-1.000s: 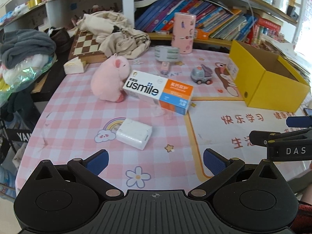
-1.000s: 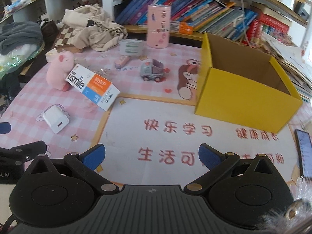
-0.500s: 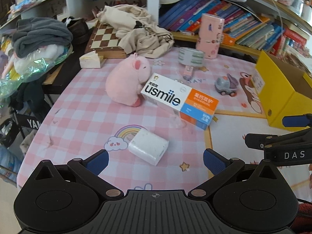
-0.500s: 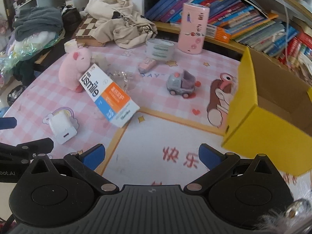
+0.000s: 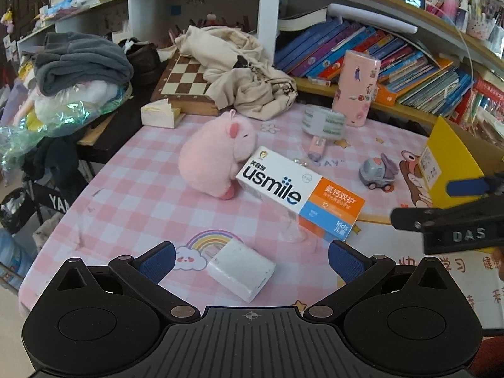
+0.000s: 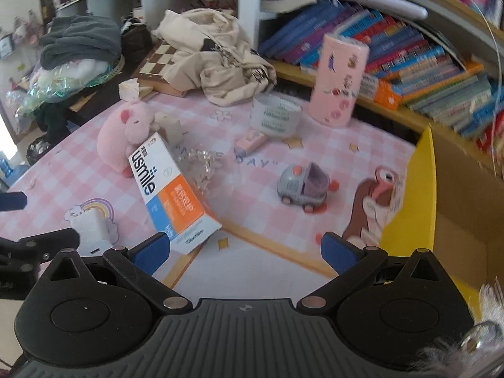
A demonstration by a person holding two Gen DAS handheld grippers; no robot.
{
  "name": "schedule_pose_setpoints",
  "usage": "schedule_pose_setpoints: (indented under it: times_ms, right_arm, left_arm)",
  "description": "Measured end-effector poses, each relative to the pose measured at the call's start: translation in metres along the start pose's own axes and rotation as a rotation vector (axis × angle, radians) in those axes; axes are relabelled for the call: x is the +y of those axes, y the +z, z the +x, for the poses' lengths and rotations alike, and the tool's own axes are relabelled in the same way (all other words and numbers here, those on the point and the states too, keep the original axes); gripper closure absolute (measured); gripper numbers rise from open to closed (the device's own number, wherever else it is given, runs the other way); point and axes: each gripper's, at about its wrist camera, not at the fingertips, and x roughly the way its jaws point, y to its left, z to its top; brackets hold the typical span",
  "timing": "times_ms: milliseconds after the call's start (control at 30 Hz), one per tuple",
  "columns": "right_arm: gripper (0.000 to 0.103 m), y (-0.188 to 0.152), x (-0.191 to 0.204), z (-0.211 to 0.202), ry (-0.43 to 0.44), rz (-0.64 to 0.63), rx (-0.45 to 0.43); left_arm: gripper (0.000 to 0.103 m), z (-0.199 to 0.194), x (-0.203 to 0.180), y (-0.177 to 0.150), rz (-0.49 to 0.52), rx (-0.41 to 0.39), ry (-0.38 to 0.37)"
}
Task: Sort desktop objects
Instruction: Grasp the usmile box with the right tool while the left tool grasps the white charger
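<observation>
While both grippers hover above the pink checked tablecloth, the left gripper has its blue-padded fingers spread wide, with a white rectangular charger block lying between them at lower centre of the left wrist view. The right gripper is likewise spread and holds nothing. A long white, orange and blue "usmile" toothpaste box lies at frame centre, its long axis running from upper left to lower right, its white end touching a pink plush pig. A grey toy truck stands right of centre in the right wrist view, near an open yellow cardboard box at the right edge.
</observation>
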Motion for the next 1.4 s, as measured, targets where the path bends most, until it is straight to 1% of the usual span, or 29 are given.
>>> schedule_pose_setpoints:
  times_ms: [133,267,333,467,600,867,1000,1100,1133,1167,1267,1400]
  right_arm:
    - [0.000,0.001,0.002,0.010,0.004,-0.058,-0.029]
    - [0.000,-0.002,0.005,0.012,0.049,-0.093,-0.059]
    - [0.000,-0.003,0.006,0.016,0.072,-0.097,-0.042]
    - [0.000,-0.004,0.008,0.022,0.122,-0.083,-0.010]
    - [0.000,-0.004,0.009,0.024,0.148,-0.074,-0.001]
    - [0.000,-0.002,0.008,0.033,0.127,-0.069,0.037]
    - [0.000,0.001,0.009,0.036,0.158,-0.086,0.031]
    - [0.008,0.004,0.014,0.042,0.192,-0.113,0.044]
    - [0.016,0.006,0.016,0.045,0.205,-0.121,0.049]
    - [0.021,0.007,0.018,0.047,0.218,-0.128,0.053]
    - [0.025,0.012,0.025,0.054,0.240,-0.152,0.052]
    - [0.028,0.024,0.040,0.064,0.249,-0.218,0.021]
  left_arm:
    - [0.000,0.004,0.001,-0.006,-0.009,-0.024,0.014]
    - [0.000,0.011,0.004,-0.010,-0.052,-0.001,-0.016]
    - [0.000,0.014,0.004,-0.011,-0.061,0.009,-0.023]
    - [0.000,0.018,0.004,-0.011,-0.067,0.016,-0.006]
    - [0.000,0.023,0.003,-0.013,-0.067,0.051,0.002]
    - [0.000,0.034,0.001,-0.018,-0.062,0.117,0.015]
    - [0.000,0.040,0.003,-0.020,-0.065,0.142,0.032]
    - [0.000,0.046,0.006,-0.020,-0.070,0.165,0.055]
    - [0.000,0.047,0.006,-0.021,-0.070,0.169,0.062]
    - [0.000,0.048,0.007,-0.021,-0.070,0.169,0.067]
    - [0.000,0.050,0.009,-0.019,-0.070,0.160,0.074]
    - [0.001,0.052,0.010,-0.016,-0.061,0.142,0.073]
